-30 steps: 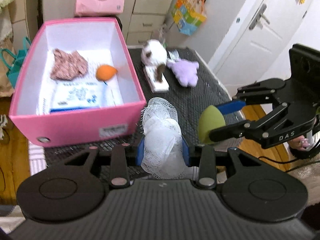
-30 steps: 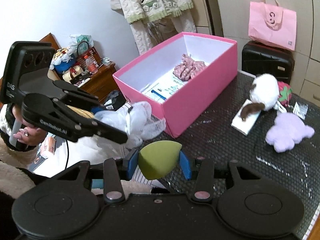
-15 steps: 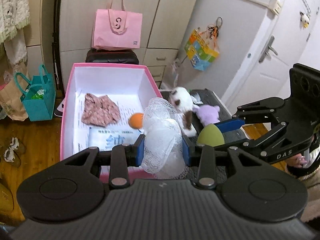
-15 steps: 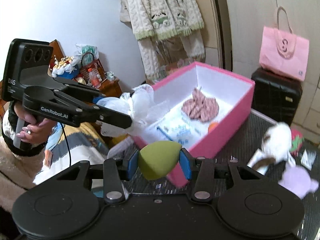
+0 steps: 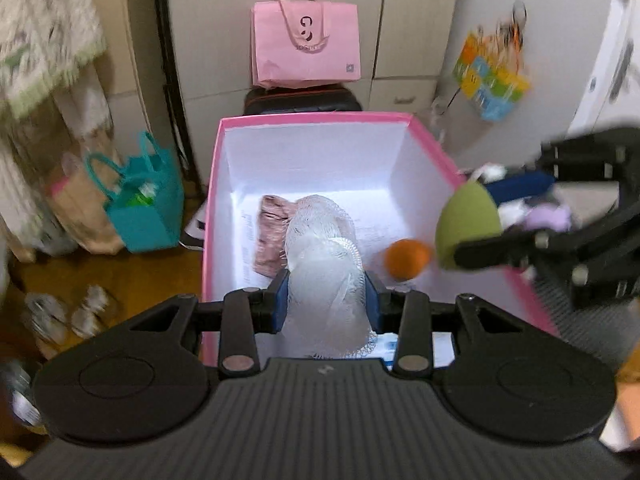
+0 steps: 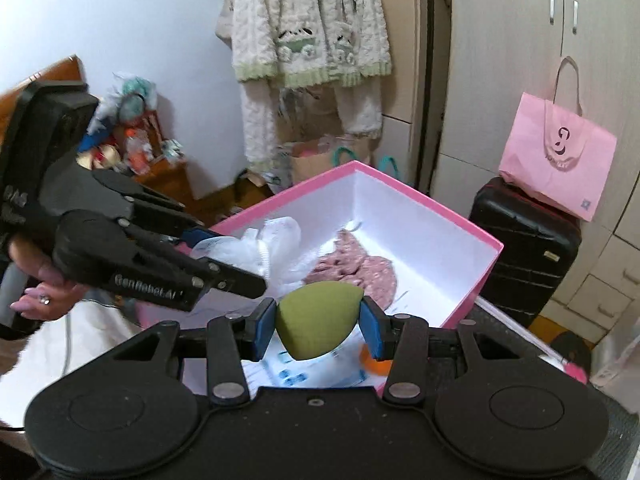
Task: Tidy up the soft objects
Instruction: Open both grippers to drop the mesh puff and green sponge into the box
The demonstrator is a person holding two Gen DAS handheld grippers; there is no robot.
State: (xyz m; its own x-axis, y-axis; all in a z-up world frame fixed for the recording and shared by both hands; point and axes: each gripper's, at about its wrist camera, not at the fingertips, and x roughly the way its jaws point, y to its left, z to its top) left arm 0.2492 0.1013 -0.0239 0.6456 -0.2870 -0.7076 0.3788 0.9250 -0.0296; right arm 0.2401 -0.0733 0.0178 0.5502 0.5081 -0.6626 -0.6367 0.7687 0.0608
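Bedroom clutter surrounds a pink box (image 5: 428,148) with white inner walls, seen from two gripper cameras pointing down into it.

Nearest in the left wrist view, the left gripper (image 5: 326,305) pinches a white mesh puff (image 5: 326,276) between its blue pads (image 5: 281,304), holding it above the box's near end. Just past the puff, at 11 o'clock from it, a pink floral cloth (image 5: 270,236) lies on a printed sheet on the box floor. At 2 o'clock from the puff, an orange ball (image 5: 408,258) rests on the floor by the right wall.

Nearest in the right wrist view, the right gripper (image 6: 318,328) pinches a green egg-shaped sponge (image 6: 316,320) between its pads, above the box's near corner. At 9 o'clock a hand (image 6: 38,280) holds the left gripper's handle.

Farther back, beyond the box at 12 o'clock in the left view, a black suitcase (image 5: 302,100) stands with a pink bag (image 5: 306,46) on top. At 9 o'clock a teal bag (image 5: 140,208) sits on the wood floor. Cream knitwear (image 6: 308,20) hangs on the wall.
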